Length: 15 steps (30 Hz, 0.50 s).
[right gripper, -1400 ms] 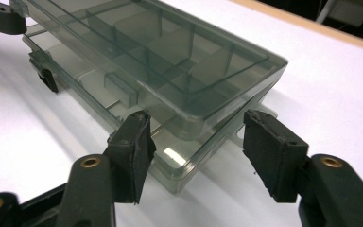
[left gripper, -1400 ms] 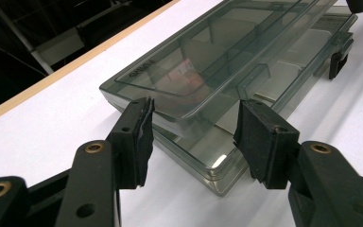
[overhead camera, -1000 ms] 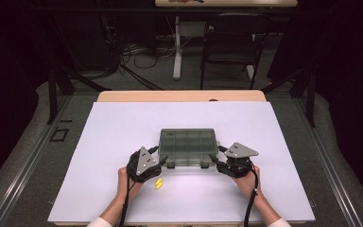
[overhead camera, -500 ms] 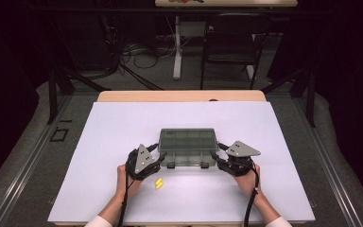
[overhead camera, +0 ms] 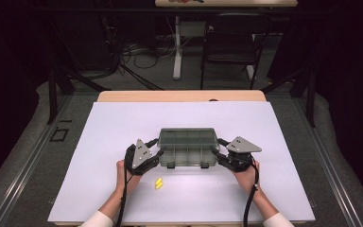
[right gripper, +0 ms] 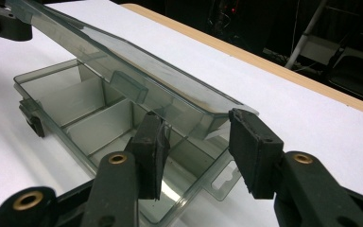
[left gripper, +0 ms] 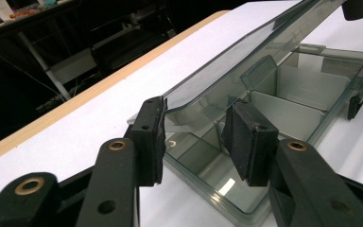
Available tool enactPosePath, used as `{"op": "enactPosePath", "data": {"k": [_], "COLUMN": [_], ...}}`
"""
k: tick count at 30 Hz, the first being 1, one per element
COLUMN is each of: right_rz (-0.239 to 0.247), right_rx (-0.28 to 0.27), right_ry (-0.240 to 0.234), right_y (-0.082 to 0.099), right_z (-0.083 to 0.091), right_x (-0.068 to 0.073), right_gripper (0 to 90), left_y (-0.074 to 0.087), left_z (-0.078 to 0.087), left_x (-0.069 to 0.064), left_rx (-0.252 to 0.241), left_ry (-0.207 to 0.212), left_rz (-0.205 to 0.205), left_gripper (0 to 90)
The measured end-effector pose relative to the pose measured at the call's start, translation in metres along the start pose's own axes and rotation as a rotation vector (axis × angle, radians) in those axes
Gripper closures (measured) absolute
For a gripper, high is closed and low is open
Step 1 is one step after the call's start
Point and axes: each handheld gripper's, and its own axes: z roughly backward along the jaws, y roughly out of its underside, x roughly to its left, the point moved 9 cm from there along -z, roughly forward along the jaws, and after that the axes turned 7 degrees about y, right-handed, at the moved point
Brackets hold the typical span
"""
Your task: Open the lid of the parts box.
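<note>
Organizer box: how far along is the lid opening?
Done: the latches are free and the lid is raised off the box, hinged at the far side. In hand: the left gripper and right gripper each straddle a lid corner, jaws just closing in, pads seemingly not yet clamped. Left: swing the lid fully open. The compartments look empty; a small yellow piece lies on the table.

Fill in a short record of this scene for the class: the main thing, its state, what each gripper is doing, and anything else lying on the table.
main thing: clear compartment box on the white table
lid: lid raised at an angle, box open
inside: dividers, compartments look empty
left gripper: left gripper at the lid's end, jaws have just been closing around its corner
right gripper: right gripper at the opposite end, jaws astride the lid's edge
also there: small yellow piece in front of the box
</note>
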Motion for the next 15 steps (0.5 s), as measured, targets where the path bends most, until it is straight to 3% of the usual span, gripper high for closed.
{"op": "enactPosePath", "data": {"k": [15], "right_rz": [0.005], "right_rx": [0.014], "right_ry": [0.023], "right_y": [-0.011], "right_z": [-0.004], "right_x": [-0.006], "right_gripper": [59.6], "left_y": [-0.009], "left_z": [-0.001], "left_x": [0.01], "left_rx": [-0.006], "left_ry": [0.005], "left_rz": [0.007], "left_gripper": [64.5]}}
